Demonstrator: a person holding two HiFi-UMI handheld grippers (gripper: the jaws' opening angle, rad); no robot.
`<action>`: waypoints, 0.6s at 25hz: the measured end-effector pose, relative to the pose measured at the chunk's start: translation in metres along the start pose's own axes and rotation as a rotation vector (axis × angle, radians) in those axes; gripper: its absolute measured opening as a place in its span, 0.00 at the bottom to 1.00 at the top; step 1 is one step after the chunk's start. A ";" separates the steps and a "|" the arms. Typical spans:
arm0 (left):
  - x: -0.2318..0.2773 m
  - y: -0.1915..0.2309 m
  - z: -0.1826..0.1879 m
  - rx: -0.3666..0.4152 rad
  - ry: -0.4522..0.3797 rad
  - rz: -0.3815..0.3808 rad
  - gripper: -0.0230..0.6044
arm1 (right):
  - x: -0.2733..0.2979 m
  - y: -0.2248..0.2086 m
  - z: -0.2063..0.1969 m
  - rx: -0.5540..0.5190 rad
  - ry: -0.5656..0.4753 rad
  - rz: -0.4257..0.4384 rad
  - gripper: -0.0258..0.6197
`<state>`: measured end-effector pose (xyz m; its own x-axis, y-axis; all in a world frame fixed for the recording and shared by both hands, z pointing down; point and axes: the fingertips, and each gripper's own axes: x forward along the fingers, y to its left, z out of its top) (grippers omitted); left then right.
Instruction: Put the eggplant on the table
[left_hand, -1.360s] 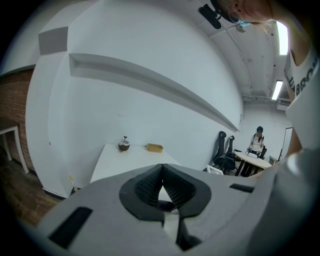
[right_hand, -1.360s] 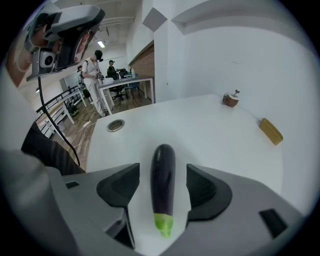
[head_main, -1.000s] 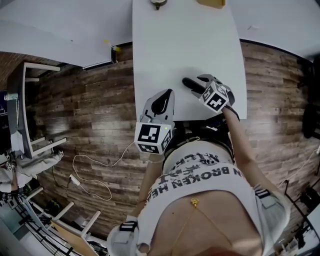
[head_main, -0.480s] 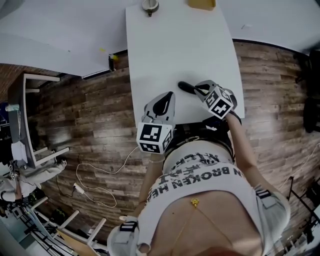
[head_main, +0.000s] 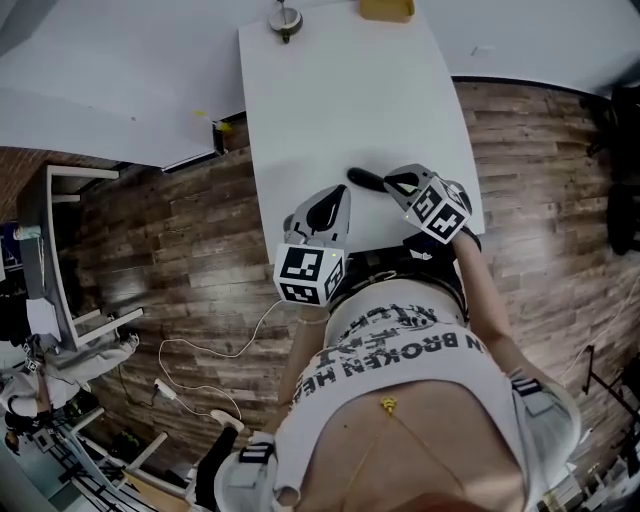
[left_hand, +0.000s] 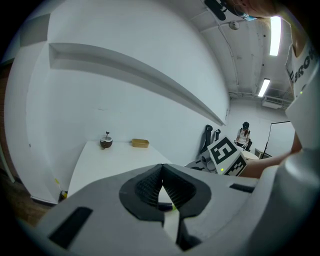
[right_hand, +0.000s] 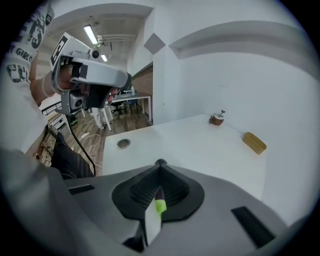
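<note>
The eggplant (head_main: 364, 179) is dark purple with a green stem. It sticks out to the left from the tip of my right gripper (head_main: 393, 182), just over the near end of the white table (head_main: 340, 100). In the right gripper view my right gripper (right_hand: 160, 167) is shut on the eggplant's green stem end (right_hand: 159, 205), and the dark tip shows above the pads. My left gripper (head_main: 334, 192) hovers at the table's near edge, left of the eggplant. Its pads (left_hand: 150, 187) meet at the tip with nothing between them.
At the far end of the table stand a small brown bowl-like object (head_main: 284, 17) and a yellow block (head_main: 386, 9). A round metal grommet (right_hand: 123, 144) sits in the tabletop. A white cable (head_main: 200, 370) lies on the wood floor to the left.
My right gripper's jaws have closed on the eggplant, which they stood open around, and it has risen a little. The left gripper has edged along the table's near edge.
</note>
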<state>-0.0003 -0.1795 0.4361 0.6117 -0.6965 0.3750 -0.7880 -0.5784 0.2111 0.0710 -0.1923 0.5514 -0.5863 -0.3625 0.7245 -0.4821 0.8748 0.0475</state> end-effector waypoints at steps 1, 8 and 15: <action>0.001 -0.001 0.000 0.001 0.002 -0.002 0.05 | -0.004 0.000 0.003 0.010 -0.018 0.002 0.05; 0.006 -0.011 0.000 0.019 0.012 -0.018 0.05 | -0.043 -0.001 0.047 0.048 -0.263 -0.006 0.05; 0.003 -0.018 0.011 0.037 -0.012 -0.032 0.05 | -0.087 0.000 0.093 -0.010 -0.478 -0.042 0.05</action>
<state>0.0171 -0.1761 0.4233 0.6378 -0.6823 0.3574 -0.7648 -0.6157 0.1894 0.0609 -0.1907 0.4243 -0.8013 -0.5024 0.3247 -0.5066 0.8586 0.0784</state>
